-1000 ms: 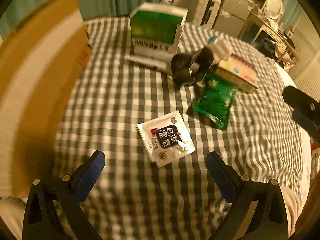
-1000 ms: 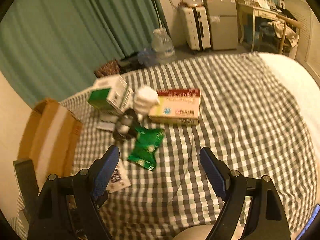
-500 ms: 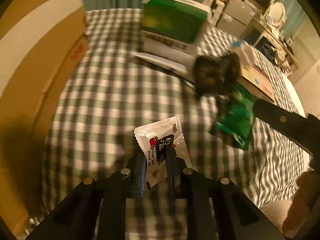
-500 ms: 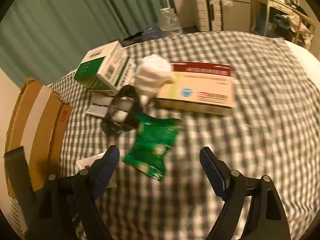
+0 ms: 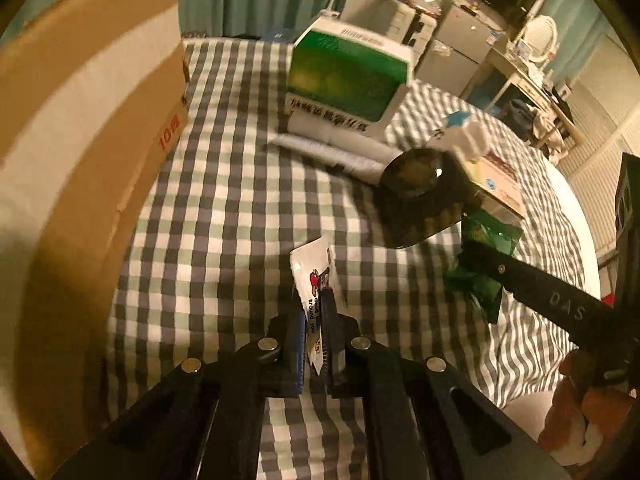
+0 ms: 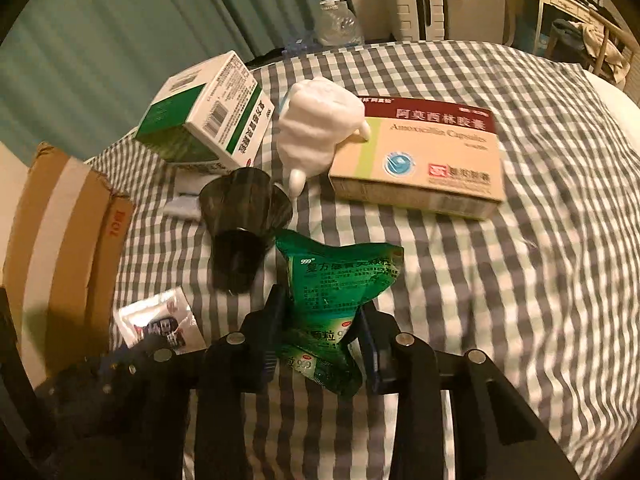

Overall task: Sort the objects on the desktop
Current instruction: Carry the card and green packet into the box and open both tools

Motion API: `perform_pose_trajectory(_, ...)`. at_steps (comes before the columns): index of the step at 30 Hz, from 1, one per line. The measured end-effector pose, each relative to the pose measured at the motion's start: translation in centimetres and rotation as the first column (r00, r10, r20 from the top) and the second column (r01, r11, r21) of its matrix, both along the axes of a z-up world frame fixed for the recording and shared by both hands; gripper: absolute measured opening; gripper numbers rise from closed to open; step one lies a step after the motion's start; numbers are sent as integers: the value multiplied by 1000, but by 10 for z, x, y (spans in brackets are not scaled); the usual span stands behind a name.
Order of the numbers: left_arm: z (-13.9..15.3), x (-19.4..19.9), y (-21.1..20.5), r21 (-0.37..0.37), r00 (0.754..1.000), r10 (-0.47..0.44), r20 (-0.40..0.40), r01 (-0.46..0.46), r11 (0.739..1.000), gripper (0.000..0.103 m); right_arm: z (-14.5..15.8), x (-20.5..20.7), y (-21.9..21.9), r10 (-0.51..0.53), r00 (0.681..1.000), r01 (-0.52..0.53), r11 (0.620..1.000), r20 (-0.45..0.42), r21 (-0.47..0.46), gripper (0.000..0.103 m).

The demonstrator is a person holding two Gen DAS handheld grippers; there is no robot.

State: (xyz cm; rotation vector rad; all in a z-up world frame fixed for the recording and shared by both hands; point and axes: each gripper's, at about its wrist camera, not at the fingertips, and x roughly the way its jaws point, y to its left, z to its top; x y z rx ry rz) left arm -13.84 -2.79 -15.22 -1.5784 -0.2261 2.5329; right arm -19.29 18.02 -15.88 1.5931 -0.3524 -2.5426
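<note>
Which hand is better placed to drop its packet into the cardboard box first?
Left. The left claw is shut on the white sachet, with the cardboard box right beside it. The right claw pinches the green packet farther from the box.

This is somebody's home, a lived-in bedroom by the look of it. A checked cloth [image 6: 540, 240] in grey and white covers a soft, rounded surface that looks like a bed. Teal curtains [image 6: 120, 52] hang floor-length along its far edge. Past the far right corner stand a white hard-shell suitcase [image 6: 414, 0], a small grey fridge [image 5: 460, 46] and a wooden desk [image 6: 568, 4] piled with clutter, clothes [image 6: 600, 46] slung over its chair. A round white-framed mirror [image 5: 542, 38] sits on the desk. A big water bottle [image 6: 336, 20] stands on the floor by the curtains. Warm, dim yellow lamplight fills the room.
</note>
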Motion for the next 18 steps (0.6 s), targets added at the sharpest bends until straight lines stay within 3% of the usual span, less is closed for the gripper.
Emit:
perform_pose_trajectory(9, 57, 30, -6, 16, 995, -19, -101, 21, 1000, 4, 54, 40, 7, -20, 996, 16, 999, -84, -50, 34)
perform_pose_trajectory(18, 148, 57, -18, 20, 961, 29, -275, -24, 1000, 4, 155, 89, -29, 74, 961, -86, 996, -267, -35, 33)
